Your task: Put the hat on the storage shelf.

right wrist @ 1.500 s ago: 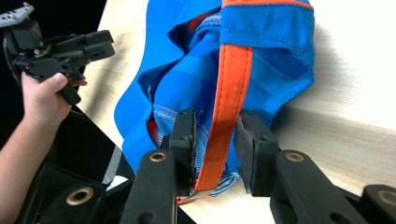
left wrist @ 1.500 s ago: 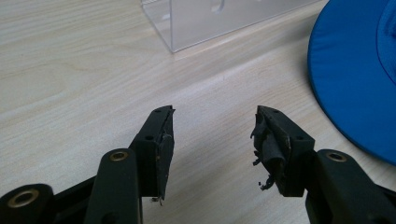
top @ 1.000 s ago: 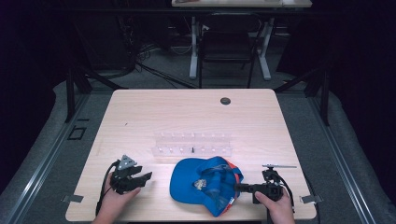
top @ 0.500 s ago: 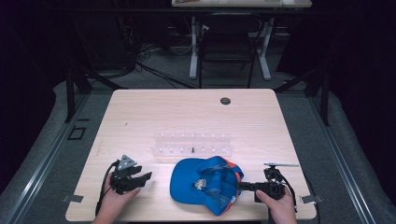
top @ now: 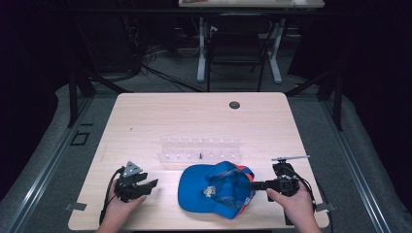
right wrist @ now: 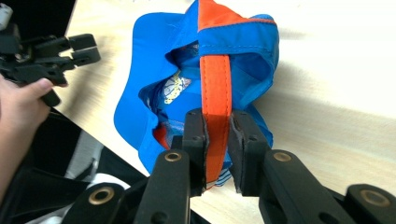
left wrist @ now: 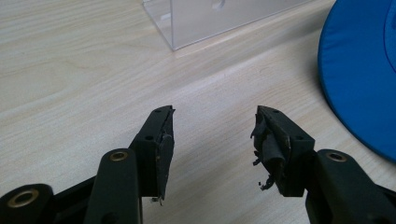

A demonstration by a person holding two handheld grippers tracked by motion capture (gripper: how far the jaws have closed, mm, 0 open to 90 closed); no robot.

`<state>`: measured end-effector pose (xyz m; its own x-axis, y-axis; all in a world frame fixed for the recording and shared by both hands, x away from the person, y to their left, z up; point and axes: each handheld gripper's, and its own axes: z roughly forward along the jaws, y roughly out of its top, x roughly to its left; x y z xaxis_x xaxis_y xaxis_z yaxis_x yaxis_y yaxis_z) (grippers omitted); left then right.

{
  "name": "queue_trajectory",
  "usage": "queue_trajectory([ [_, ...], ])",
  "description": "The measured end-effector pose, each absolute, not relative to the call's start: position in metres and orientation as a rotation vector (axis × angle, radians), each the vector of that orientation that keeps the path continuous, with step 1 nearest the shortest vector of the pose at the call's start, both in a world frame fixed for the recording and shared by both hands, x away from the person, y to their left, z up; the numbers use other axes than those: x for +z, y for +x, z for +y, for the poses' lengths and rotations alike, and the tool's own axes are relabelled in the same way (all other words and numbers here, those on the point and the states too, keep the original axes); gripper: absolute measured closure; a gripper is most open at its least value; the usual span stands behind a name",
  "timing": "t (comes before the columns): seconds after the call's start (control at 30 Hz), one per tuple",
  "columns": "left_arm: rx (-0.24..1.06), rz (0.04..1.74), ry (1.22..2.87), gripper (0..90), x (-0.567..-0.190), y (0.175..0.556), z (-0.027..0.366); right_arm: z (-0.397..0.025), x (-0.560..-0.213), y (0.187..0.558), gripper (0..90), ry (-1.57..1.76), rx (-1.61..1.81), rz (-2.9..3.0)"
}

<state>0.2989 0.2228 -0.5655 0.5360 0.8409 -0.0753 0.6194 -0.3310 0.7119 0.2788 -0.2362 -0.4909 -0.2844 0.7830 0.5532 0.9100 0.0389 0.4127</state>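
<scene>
Because the blue cap [top: 216,189] looks soft and light, the right gripper [right wrist: 217,135] clamps its orange strap [right wrist: 215,88]; the left gripper [left wrist: 212,140] gapes, holding nothing.

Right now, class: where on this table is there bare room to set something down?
Free: the far half of the table beyond the clear rack, and the left side. Crowded: the near edge, where the left gripper, blue cap and right gripper sit.
</scene>
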Motion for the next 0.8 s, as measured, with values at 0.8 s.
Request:
queue_trajectory([
  [0.8,0.397,1.176,2.07,48.0,-0.567,0.299,0.221,-0.226,-0.45,0.297,77.8,-1.755,-0.985,-2.223],
])
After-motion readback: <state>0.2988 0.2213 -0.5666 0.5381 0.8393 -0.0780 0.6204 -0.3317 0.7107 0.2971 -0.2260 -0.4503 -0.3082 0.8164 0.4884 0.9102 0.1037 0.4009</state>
